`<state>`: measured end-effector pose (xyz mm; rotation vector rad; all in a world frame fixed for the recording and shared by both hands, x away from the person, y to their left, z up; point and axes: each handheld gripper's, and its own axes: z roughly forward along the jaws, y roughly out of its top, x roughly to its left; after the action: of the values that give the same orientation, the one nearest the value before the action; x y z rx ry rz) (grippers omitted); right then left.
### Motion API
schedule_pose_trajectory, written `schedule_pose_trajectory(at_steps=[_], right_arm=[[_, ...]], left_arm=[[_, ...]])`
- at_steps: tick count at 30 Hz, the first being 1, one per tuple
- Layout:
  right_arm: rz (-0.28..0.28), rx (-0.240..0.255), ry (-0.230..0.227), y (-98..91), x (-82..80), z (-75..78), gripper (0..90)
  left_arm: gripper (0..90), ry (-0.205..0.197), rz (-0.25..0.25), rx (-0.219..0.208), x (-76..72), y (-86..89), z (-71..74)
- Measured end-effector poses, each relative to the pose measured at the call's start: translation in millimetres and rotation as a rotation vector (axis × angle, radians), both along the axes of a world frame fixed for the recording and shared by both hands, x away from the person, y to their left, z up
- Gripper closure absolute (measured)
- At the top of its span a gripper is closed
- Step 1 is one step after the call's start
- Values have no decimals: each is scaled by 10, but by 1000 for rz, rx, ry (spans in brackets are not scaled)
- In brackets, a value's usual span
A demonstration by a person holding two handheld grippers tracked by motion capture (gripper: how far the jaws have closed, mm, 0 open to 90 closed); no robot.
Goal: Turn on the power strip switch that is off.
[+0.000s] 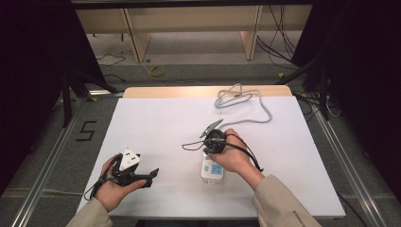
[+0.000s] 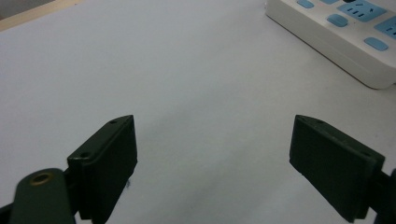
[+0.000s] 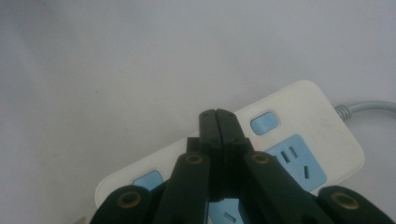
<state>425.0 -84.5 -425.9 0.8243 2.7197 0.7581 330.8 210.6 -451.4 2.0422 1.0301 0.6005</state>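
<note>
Right gripper (image 3: pixel 218 122) pressed together over power strip (image 3: pixel 308 112); left gripper (image 2: pixel 212 154) gapes.

Beige sleeves (image 1: pixel 279 198), black jaws, brass screws

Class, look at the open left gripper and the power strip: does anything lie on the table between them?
Nothing visible does. Bare white table runs from the left gripper to the power strip; the right gripper, jaws shut, is over the strip itself.
</note>
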Motion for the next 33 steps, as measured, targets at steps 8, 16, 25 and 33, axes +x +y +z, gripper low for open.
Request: schedule_pose_trajectory(at_steps=[8, 16, 25, 33], right_arm=[[11, -37, 6, 18, 30, -52, 900], [13, -48, 27, 24, 60, -80, 900], [8, -55, 38, 46, 75, -81, 900], [13, -62, 44, 64, 80, -100, 900]], left_arm=[[147, 2, -1, 1, 3, 0, -3], [147, 3, -2, 1, 5, 2, -4], [147, 3, -3, 1, 6, 1, -5], [147, 4, -2, 1, 4, -1, -6]])
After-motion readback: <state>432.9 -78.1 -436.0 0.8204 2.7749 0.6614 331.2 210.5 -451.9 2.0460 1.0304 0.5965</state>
